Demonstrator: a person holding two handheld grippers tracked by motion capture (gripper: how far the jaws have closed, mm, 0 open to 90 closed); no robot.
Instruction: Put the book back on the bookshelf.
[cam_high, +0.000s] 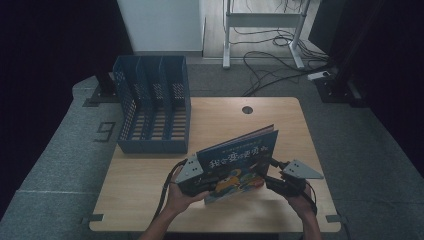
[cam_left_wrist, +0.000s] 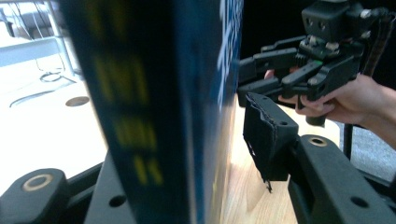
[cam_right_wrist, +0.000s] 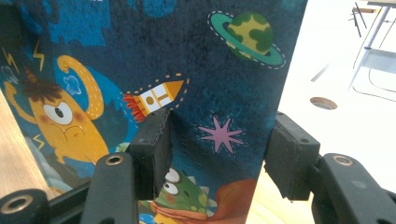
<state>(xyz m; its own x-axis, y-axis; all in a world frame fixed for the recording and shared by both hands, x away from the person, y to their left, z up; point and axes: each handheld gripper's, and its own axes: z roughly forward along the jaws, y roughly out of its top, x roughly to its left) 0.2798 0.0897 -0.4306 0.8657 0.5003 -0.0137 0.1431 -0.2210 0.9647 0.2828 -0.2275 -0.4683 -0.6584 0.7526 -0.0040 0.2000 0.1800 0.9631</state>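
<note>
Closest in, at the near edge of the table (cam_high: 150, 205): the left hand (cam_high: 179, 197) and the right hand (cam_high: 301, 202), each wrapped around a tool.

On the left gripper (cam_high: 214, 183): released. Brackets the spine of the picture book (cam_high: 240, 155), yet in its own view leaves one pad (cam_left_wrist: 268, 135) standing clear of the cover, with bare wood in the gap.

On the right gripper (cam_high: 268, 173): cannot tell. Sets one pad (cam_right_wrist: 152, 154) against the printed cover below the rocket and the other pad (cam_right_wrist: 289, 158) just past the book's edge; gives no sign of squeezing rather than merely bracing.

Between the two tools: the book, tilted up over the near middle of the table. Cannot tell whether its lower edge rests on the wood.

Farther out, at the far left: a blue file rack (cam_high: 152, 146) with upright slots, well apart from the book.

Looks like standing the book up for one of those slots. To do it well:
- Close the left jaws firmly on the spine before lifting.
- Keep the right tool low on the cover as a steadying brace.
- Bring the book fully upright, spine in line with the dividers.
- Carry it far and left, then lower it straight between two dividers.
- Let go only once the bottom edge is seated.
</note>
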